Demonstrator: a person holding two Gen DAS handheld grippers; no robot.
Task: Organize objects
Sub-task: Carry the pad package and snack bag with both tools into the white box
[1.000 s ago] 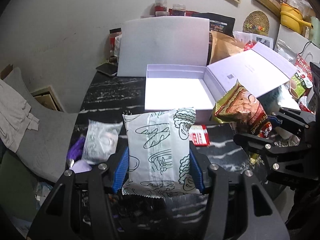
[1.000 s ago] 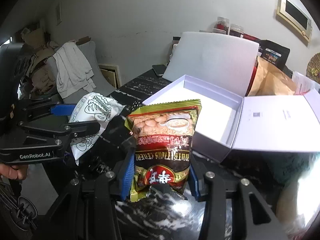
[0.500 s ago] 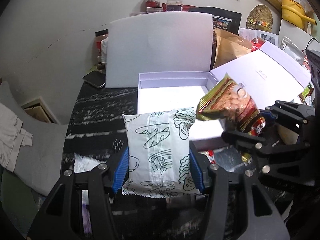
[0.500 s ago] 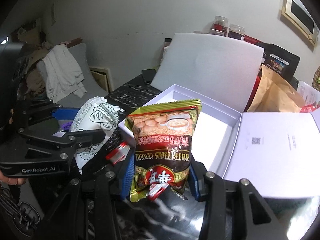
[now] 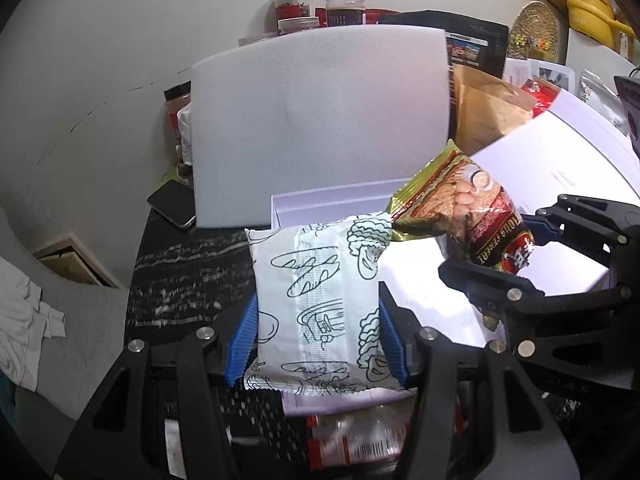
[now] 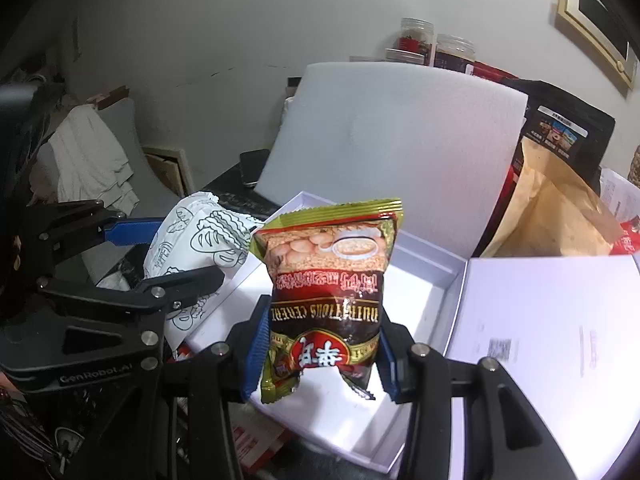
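My left gripper (image 5: 316,340) is shut on a white bread packet (image 5: 318,300) printed with line drawings, held upright over the near left part of the open white box (image 5: 320,206). My right gripper (image 6: 320,354) is shut on a red and gold cereal packet (image 6: 326,292), upside down, above the box's white inside (image 6: 424,292). In the left wrist view the cereal packet (image 5: 464,216) and the right gripper (image 5: 532,256) are just to the right of the bread packet. In the right wrist view the bread packet (image 6: 192,248) and the left gripper (image 6: 160,252) hang at the left.
The box's lid (image 6: 560,320) lies open to the right. A white foam sheet (image 5: 320,120) stands behind the box, with jars (image 5: 292,4), a black bag (image 6: 564,132) and a brown paper bag (image 6: 560,216) behind it. A phone (image 5: 174,202) lies on the dark marble table (image 5: 180,276). Red packets (image 5: 352,440) lie before the box.
Both grippers have moved forward with their packets, from in front of the box to over it. The box and foam sheet now loom larger and closer.
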